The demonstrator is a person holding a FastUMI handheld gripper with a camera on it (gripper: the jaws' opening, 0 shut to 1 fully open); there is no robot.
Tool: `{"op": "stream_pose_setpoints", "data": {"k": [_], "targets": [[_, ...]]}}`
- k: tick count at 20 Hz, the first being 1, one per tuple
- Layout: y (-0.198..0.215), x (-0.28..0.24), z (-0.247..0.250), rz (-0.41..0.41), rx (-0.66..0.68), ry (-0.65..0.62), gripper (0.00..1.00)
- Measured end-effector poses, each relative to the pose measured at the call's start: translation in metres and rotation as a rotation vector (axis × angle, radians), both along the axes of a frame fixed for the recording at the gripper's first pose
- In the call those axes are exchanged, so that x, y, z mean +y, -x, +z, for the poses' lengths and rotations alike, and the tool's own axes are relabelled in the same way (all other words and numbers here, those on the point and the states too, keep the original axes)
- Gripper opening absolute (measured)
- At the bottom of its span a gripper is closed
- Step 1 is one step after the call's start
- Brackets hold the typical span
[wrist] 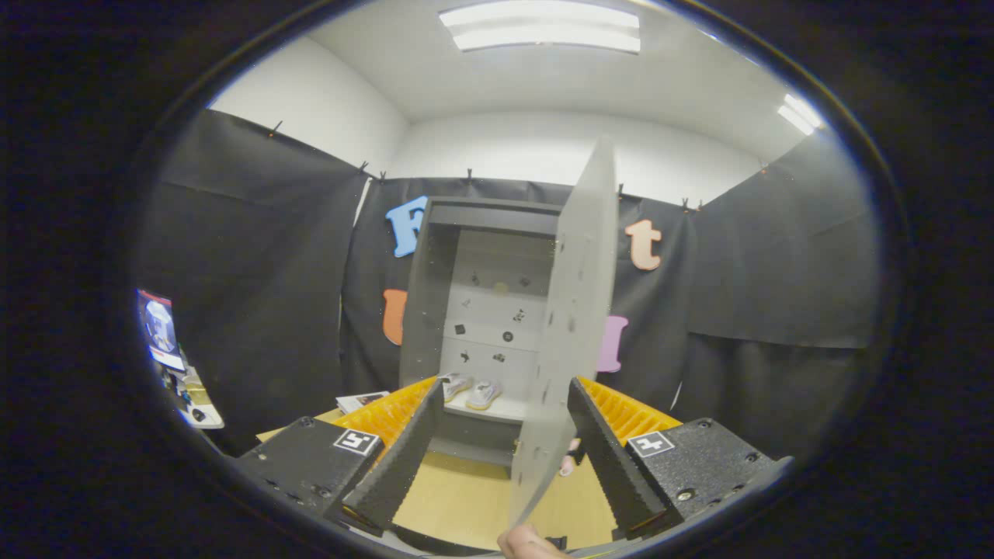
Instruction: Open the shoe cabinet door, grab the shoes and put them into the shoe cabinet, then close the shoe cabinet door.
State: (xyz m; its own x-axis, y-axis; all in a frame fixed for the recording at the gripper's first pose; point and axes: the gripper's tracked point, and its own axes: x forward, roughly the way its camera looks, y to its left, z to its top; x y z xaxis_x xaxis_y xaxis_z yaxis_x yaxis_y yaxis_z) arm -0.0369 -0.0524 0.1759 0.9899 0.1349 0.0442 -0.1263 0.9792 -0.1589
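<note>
booth: door [571,326] between spread jaws, shoes [470,390] in cabinet [435,272] beyond.

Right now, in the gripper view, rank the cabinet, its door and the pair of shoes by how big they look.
1. Cabinet and door: unsure; the door swings nearer the camera, between the open fingers, so it looks about as tall.
2. Shoes, on the cabinet's bottom shelf: smallest by far.

Black cloth [256,256] drapes the booth's walls beneath white upper walls [326,101] and ceiling; 2 ceiling light panels [543,27] glow (one far right), above a pale wooden floor [466,497].
</note>
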Motion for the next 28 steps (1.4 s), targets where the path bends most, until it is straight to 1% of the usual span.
{"op": "stream_pose_setpoints", "data": {"k": [3, 5, 7, 8, 11, 13, 16, 18, 19, 20, 22, 25, 28], "targets": [[0.007, -0.072, 0.002, -0.099, -0.023, -0.012, 1.0], [-0.004, -0.112, -0.002, -0.154, -0.014, -0.001, 1.0], [-0.03, -0.15, -0.008, -0.216, 0.013, 0.023, 1.0], [-0.044, -0.164, -0.018, -0.232, 0.042, 0.037, 1.0], [-0.093, -0.171, -0.045, -0.222, 0.108, 0.075, 1.0], [-0.12, -0.168, -0.052, -0.191, 0.127, 0.055, 1.0], [-0.136, -0.145, -0.065, -0.101, 0.167, 0.006, 1.0], [-0.141, -0.12, -0.078, -0.066, 0.2, -0.001, 0.97], [-0.14, -0.118, -0.072, -0.084, 0.173, -0.022, 0.95], [-0.139, -0.112, -0.079, -0.095, 0.19, -0.022, 0.93], [-0.137, -0.096, -0.078, -0.1, 0.186, -0.023, 0.93], [-0.132, -0.062, -0.079, -0.09, 0.185, 0.0, 0.93], [-0.132, -0.032, -0.081, -0.083, 0.179, -0.021, 0.93]]}}
